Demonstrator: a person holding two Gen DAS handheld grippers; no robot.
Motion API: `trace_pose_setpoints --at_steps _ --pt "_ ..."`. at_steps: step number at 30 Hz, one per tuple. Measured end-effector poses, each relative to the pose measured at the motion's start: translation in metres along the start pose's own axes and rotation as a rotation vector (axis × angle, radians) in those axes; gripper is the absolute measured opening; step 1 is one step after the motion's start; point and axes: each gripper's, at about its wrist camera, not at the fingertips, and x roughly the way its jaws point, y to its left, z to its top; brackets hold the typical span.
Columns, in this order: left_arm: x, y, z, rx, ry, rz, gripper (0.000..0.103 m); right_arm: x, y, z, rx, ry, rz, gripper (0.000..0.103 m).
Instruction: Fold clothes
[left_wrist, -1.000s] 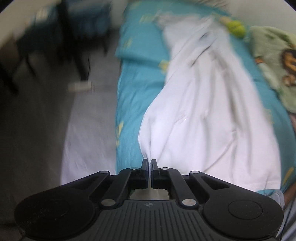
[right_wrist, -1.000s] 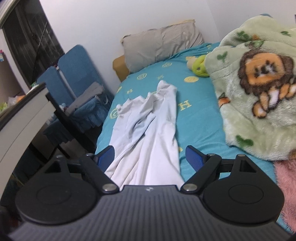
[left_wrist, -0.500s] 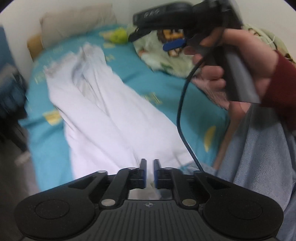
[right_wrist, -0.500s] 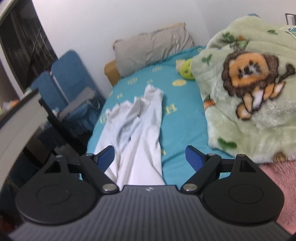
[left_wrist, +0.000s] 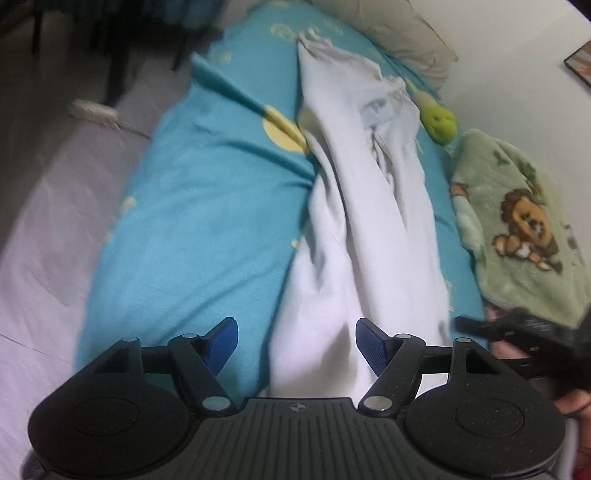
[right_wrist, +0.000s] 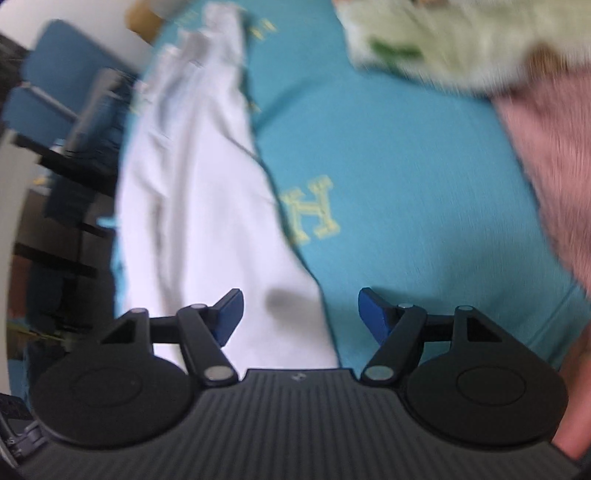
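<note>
I see my left gripper (left_wrist: 296, 341) has just been opening, released, the white garment (left_wrist: 369, 229) stretching ahead between its jaws. My right gripper (right_wrist: 300, 312) has been closing slightly yet is free; the cloth seems below its left jaw, though blurred.

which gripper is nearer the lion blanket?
Right. The right gripper hangs over the white garment's right edge, the lion blanket beyond it to the right. The left gripper is farther left, over the garment's near end. Both are open.
</note>
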Motion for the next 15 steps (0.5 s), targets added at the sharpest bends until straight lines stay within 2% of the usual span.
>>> trace_pose_setpoints --at_steps 2,5,7,9,10,11,12,13,15 --pt "0.004 -0.004 -0.001 0.033 0.023 -0.024 0.072 0.004 0.009 -0.003 -0.050 0.010 -0.024 0.072" --pt "0.014 -0.011 -0.009 0.087 0.095 -0.075 0.071 0.009 0.021 -0.017 -0.083 0.077 0.016 0.072" --pt "0.016 -0.014 -0.015 0.117 0.116 -0.076 0.067 0.010 0.031 -0.030 -0.127 0.123 0.005 0.072" --pt "0.015 -0.014 -0.020 0.126 0.133 -0.063 0.042 0.011 0.041 -0.045 -0.179 0.174 -0.009 0.071" --pt "0.016 -0.012 -0.021 0.124 0.136 -0.049 0.033 0.011 0.046 -0.052 -0.205 0.201 -0.013 0.063" --pt "0.014 -0.011 -0.022 0.120 0.129 -0.034 0.017 0.011 0.052 -0.059 -0.237 0.217 -0.029 0.040" --pt "0.009 -0.009 -0.022 0.109 0.109 -0.038 0.010 0.010 0.057 -0.067 -0.274 0.224 -0.054 0.021" --pt "0.004 -0.007 -0.022 0.097 0.090 -0.043 0.007 0.010 0.063 -0.074 -0.311 0.231 -0.079 0.006" --pt "-0.007 -0.004 -0.022 0.068 0.045 -0.057 0.006 -0.003 0.074 -0.077 -0.372 0.164 -0.108 0.006"
